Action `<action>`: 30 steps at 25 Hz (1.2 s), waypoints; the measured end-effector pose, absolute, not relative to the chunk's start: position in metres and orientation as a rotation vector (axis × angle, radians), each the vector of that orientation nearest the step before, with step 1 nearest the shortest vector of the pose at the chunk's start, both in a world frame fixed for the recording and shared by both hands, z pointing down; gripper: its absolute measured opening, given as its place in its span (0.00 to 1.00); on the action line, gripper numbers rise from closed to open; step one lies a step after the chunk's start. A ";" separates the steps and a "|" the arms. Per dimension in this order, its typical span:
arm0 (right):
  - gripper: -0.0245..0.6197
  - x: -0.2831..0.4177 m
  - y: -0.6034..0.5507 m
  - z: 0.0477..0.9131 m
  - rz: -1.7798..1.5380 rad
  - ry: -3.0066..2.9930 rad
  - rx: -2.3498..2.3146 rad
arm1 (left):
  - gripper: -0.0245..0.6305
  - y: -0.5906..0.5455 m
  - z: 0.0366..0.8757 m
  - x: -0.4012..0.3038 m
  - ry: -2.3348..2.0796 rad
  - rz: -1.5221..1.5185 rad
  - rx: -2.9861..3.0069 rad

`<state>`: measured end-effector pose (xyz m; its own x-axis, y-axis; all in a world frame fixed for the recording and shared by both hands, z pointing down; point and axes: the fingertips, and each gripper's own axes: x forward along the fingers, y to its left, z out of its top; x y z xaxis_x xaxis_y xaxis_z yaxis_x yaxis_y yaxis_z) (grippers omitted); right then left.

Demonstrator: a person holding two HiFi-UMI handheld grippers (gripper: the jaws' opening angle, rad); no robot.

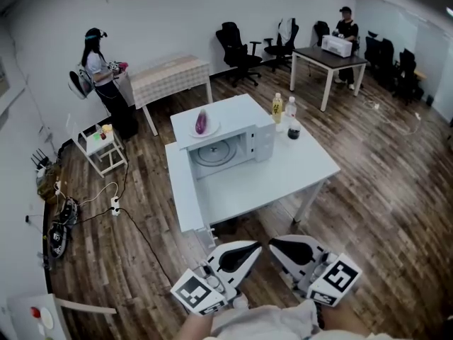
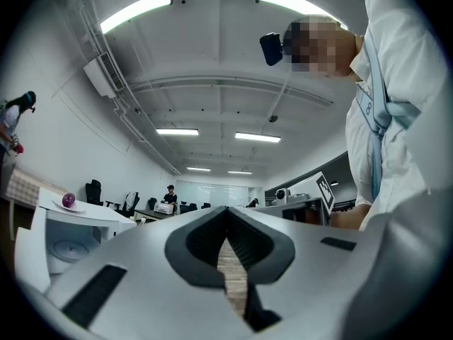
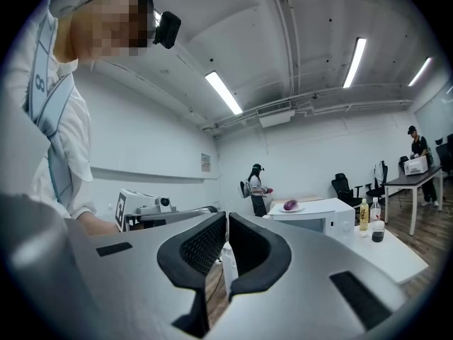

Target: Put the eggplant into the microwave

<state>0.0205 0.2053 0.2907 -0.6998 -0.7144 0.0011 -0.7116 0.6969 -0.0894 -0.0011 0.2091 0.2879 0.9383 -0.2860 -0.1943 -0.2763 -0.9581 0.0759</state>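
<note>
A purple eggplant point(image 1: 202, 122) lies on a white plate on top of the white microwave point(image 1: 233, 115), which stands on a white table point(image 1: 297, 165). The microwave's door point(image 1: 182, 186) hangs wide open toward me, and the glass turntable inside is bare. My left gripper point(image 1: 253, 246) and right gripper point(image 1: 273, 244) are held low near my body, well short of the table, both shut with nothing between the jaws. The left gripper view shows the eggplant point(image 2: 69, 200) far left beyond the left gripper point(image 2: 228, 214). The right gripper view shows the eggplant point(image 3: 290, 205) beyond the right gripper point(image 3: 226, 219).
Three bottles point(image 1: 277, 108) stand on the table right of the microwave. A person point(image 1: 95, 62) stands at a cloth-covered table point(image 1: 170, 76) at the back left, and another person point(image 1: 345, 27) at a dark desk at the back right. Office chairs point(image 1: 237, 48), a small white cart point(image 1: 99, 147) and floor cables point(image 1: 113, 204) surround the table.
</note>
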 end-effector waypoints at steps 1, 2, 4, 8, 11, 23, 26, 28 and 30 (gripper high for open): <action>0.09 0.019 0.203 0.291 -0.134 2.863 -1.198 | 0.04 0.207 0.288 -0.003 -0.444 -0.317 3.044; 0.09 0.017 0.201 0.293 -0.142 2.863 -1.197 | 0.04 0.204 0.289 -0.004 -0.448 -0.310 3.045; 0.09 0.016 0.193 0.296 -0.158 2.862 -1.202 | 0.04 0.198 0.293 -0.007 -0.458 -0.287 3.052; 0.09 0.013 0.176 0.300 -0.172 2.850 -1.210 | 0.04 0.183 0.294 -0.016 -0.480 -0.284 3.053; 0.09 0.008 0.159 0.299 -0.189 2.845 -1.209 | 0.04 0.166 0.291 -0.028 -0.512 -0.301 3.053; 0.10 -0.017 0.087 0.292 -0.172 2.850 -1.191 | 0.04 0.090 0.280 -0.067 -0.637 -0.357 3.047; 0.10 -0.018 0.071 0.294 -0.186 2.861 -1.198 | 0.04 0.080 0.277 -0.071 -0.678 -0.389 3.040; 0.11 -0.020 0.056 0.295 -0.194 2.866 -1.197 | 0.04 0.070 0.279 -0.072 -0.703 -0.389 3.033; 0.14 -0.023 0.041 0.295 -0.198 2.880 -1.180 | 0.04 0.060 0.279 -0.072 -0.721 -0.391 3.026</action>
